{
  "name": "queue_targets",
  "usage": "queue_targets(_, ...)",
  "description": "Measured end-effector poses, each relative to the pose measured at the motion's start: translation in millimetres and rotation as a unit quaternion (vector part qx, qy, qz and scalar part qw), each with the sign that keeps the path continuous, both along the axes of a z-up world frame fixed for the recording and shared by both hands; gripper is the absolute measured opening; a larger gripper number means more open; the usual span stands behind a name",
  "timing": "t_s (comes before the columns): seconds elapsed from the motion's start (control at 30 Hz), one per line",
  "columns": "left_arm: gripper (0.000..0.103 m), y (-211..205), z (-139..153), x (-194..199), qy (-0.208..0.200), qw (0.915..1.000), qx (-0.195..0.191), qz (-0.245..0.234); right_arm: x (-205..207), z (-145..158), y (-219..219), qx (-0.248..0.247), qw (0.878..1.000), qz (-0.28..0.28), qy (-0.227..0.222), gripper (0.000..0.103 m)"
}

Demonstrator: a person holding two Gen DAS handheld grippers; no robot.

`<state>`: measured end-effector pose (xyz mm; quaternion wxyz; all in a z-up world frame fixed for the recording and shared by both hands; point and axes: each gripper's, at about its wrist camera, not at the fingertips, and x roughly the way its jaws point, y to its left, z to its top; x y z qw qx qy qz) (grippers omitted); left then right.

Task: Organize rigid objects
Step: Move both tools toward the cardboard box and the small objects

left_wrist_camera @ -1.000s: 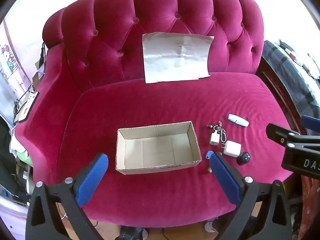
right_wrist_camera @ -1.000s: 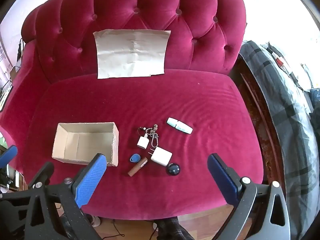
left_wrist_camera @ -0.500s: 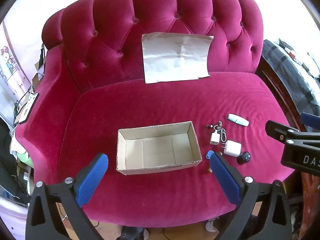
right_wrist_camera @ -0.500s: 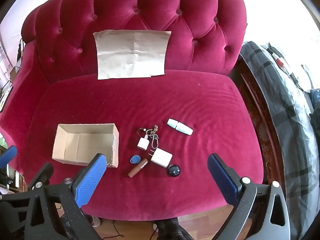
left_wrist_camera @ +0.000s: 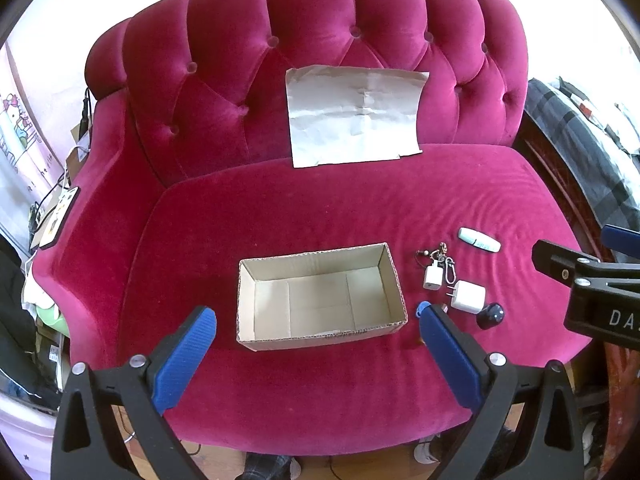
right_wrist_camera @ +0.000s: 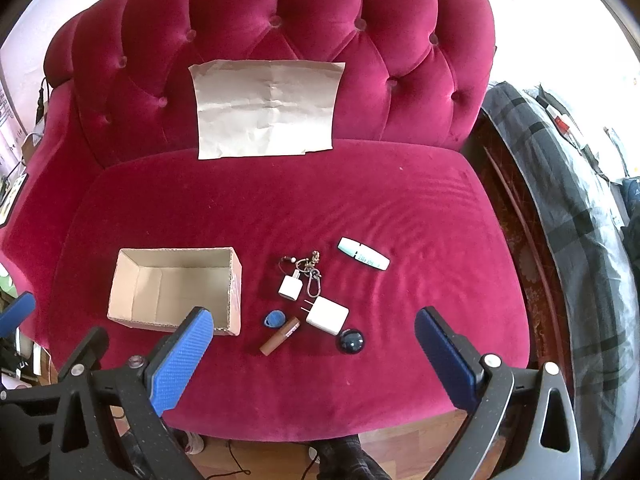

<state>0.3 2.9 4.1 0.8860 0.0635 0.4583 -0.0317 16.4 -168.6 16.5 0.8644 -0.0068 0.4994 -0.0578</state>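
An open, empty cardboard box [left_wrist_camera: 320,298] [right_wrist_camera: 176,286] sits on the red sofa seat. To its right lie a small white charger with a keyring [right_wrist_camera: 291,286], a larger white plug adapter [right_wrist_camera: 327,314] [left_wrist_camera: 467,296], a blue tag [right_wrist_camera: 274,318], a brown tube [right_wrist_camera: 279,336], a dark round knob [right_wrist_camera: 350,341] [left_wrist_camera: 490,315] and a pale green stick [right_wrist_camera: 363,253] [left_wrist_camera: 479,239]. My left gripper [left_wrist_camera: 316,344] is open and empty, in front of the box. My right gripper [right_wrist_camera: 310,344] is open and empty, in front of the small objects.
A creased sheet of paper [right_wrist_camera: 268,108] leans on the tufted sofa back [right_wrist_camera: 280,40]. A dark plaid blanket [right_wrist_camera: 568,208] lies to the right of the sofa. Clutter and cables [left_wrist_camera: 52,216] sit past the left armrest. Wooden floor [right_wrist_camera: 400,452] lies below the seat's front edge.
Both views have shifted only slightly; the objects and box stay where they were, and both grippers remain open.
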Motion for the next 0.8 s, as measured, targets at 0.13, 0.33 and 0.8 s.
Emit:
queue_targets(0.13, 0.103, 2.0, -3.7, 2.7, -0.001, 1.0000, 0.004, -0.001, 1.0, -1.1, 1.2, -0.003, 1.000, 0.000, 0.000, 0.103)
queue_targets(0.33, 0.103, 6.7, -5.9, 3.3, -0.002, 1.0000, 0.004, 0.004, 2.1, -1.5, 2.3, -0.002, 1.000, 0.000, -0.001, 0.103)
queue_targets(0.8, 0.103, 8.9, -5.4, 4.6, -0.005, 1.0000, 0.002, 0.001, 2.3, -4.8, 2.3, -0.008, 1.000, 0.000, -0.005, 0.103)
